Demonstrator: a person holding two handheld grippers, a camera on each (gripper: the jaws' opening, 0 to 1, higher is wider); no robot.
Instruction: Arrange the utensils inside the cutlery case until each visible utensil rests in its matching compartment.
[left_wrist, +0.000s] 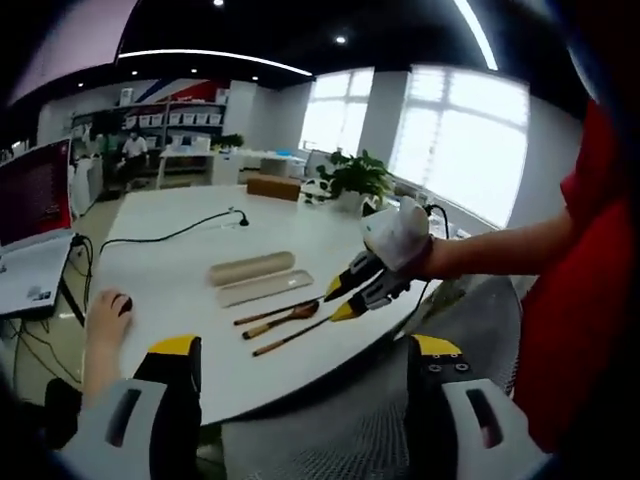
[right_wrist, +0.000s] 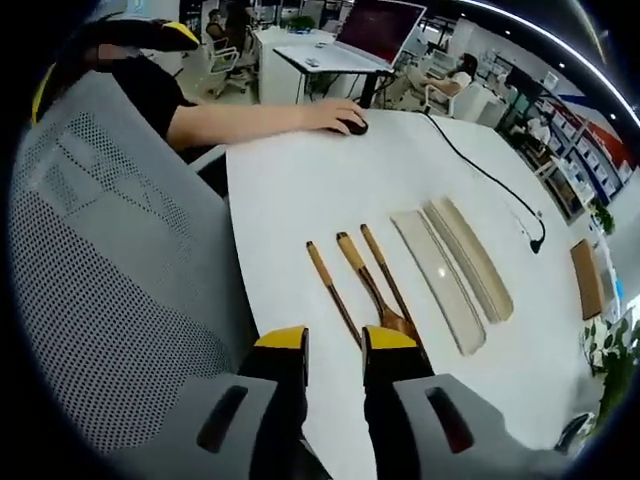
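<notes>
Three utensils (right_wrist: 355, 280) just ahead of right tongs (right_wrist: 335, 345), possibly touching

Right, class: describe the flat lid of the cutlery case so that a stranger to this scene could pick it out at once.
Start at the white table and find the three brown wooden utensils lying side by side. Next to them lie two long pale beige pieces. The lid is the one nearer the utensils, flat and thin, while its neighbour, the case tray, is deeper with a raised rim.

Bright window (left_wrist: 460, 140) glare, soft blur, fisheye-warped edges.
</notes>
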